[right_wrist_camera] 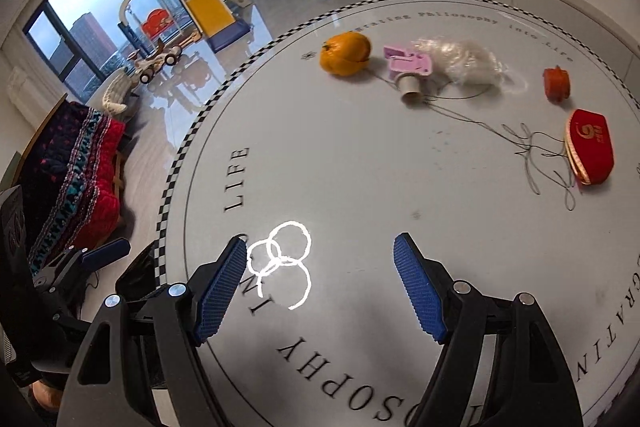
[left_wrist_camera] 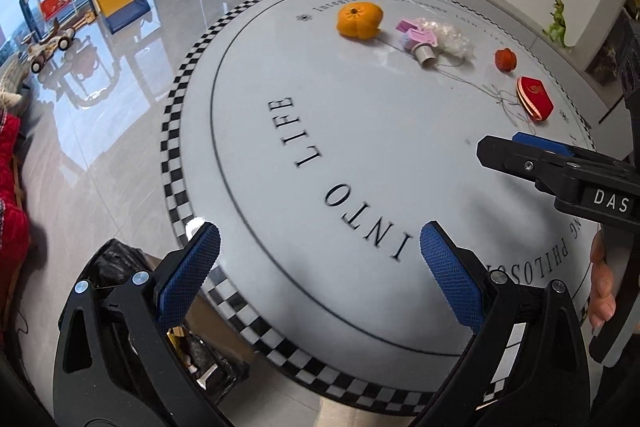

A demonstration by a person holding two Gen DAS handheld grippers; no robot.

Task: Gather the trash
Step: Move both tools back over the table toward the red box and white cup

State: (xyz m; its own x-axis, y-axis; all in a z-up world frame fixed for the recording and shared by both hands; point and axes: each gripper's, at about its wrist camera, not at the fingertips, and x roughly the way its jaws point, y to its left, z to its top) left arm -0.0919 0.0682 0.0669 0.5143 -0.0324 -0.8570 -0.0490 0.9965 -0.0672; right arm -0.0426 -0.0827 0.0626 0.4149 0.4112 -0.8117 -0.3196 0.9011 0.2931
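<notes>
Trash lies along the far side of the round white table (left_wrist_camera: 360, 155): an orange peel (left_wrist_camera: 359, 19) (right_wrist_camera: 345, 53), pink scraps with a small paper tube (left_wrist_camera: 418, 41) (right_wrist_camera: 408, 71), crumpled clear plastic (left_wrist_camera: 450, 38) (right_wrist_camera: 464, 61), a small red piece (left_wrist_camera: 505, 59) (right_wrist_camera: 556, 83), a red cigarette box (left_wrist_camera: 535, 98) (right_wrist_camera: 590, 151) and tangled thread (right_wrist_camera: 536, 155). My left gripper (left_wrist_camera: 320, 267) is open and empty over the table's near edge. My right gripper (right_wrist_camera: 320, 287) is open and empty above the table, far from the trash; it also shows in the left wrist view (left_wrist_camera: 520, 155).
A black-lined bin (left_wrist_camera: 116, 263) stands on the floor below the table's near left edge. A toy slide (right_wrist_camera: 208, 11) and a toy car (right_wrist_camera: 160, 61) stand by the window. A red patterned blanket (right_wrist_camera: 76, 179) lies at left. A green dinosaur toy (left_wrist_camera: 558, 25) stands at the wall.
</notes>
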